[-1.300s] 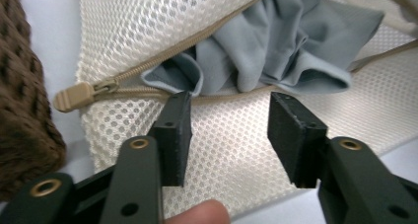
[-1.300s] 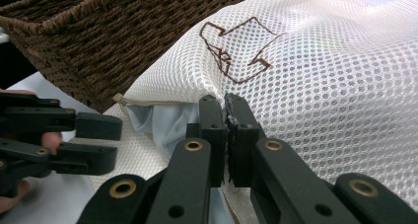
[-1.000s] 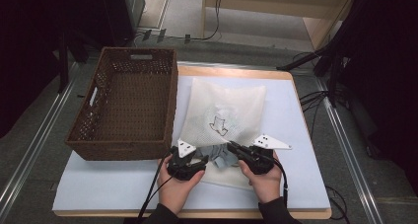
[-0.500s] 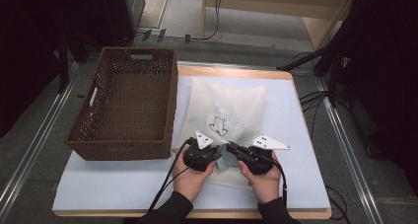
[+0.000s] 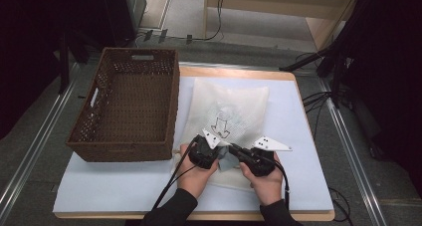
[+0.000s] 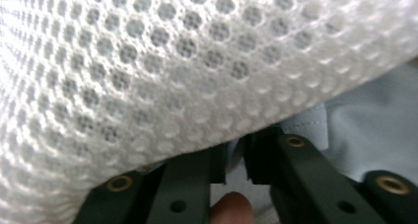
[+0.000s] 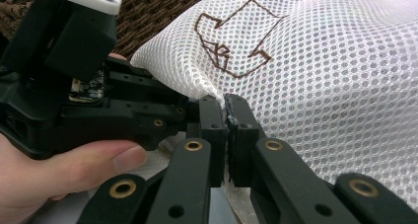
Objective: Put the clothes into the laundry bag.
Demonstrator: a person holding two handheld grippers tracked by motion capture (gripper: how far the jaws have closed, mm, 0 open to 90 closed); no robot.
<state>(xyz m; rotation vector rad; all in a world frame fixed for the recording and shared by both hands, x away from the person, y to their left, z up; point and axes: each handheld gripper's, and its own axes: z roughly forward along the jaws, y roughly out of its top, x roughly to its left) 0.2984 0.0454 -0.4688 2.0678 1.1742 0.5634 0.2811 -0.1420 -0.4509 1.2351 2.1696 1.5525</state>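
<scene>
- The right gripper (image 7: 226, 116) has its black jaws pressed together on the near edge of the white honeycomb-mesh laundry bag with a brown arrow drawn on it (image 7: 315, 76); a shred of fabric shows in the seam between the pads, so this looks like a pinch meant to anchor that edge.
- The left gripper (image 6: 235, 157) sits just beside it. Its jaws have just been closing and now stand almost together, with the bag's rim bulging over their tips and pale fabric between them. I judge this a second pinch, placed close so the two can pull the opening apart or lift the bag evenly.
- The bag lies flat on the pale blue table pad (image 5: 119, 183), stretching away from both grippers.
- The brown woven rectangular basket (image 5: 127, 109) stands to the left gripper's far side, likely the destination.
</scene>
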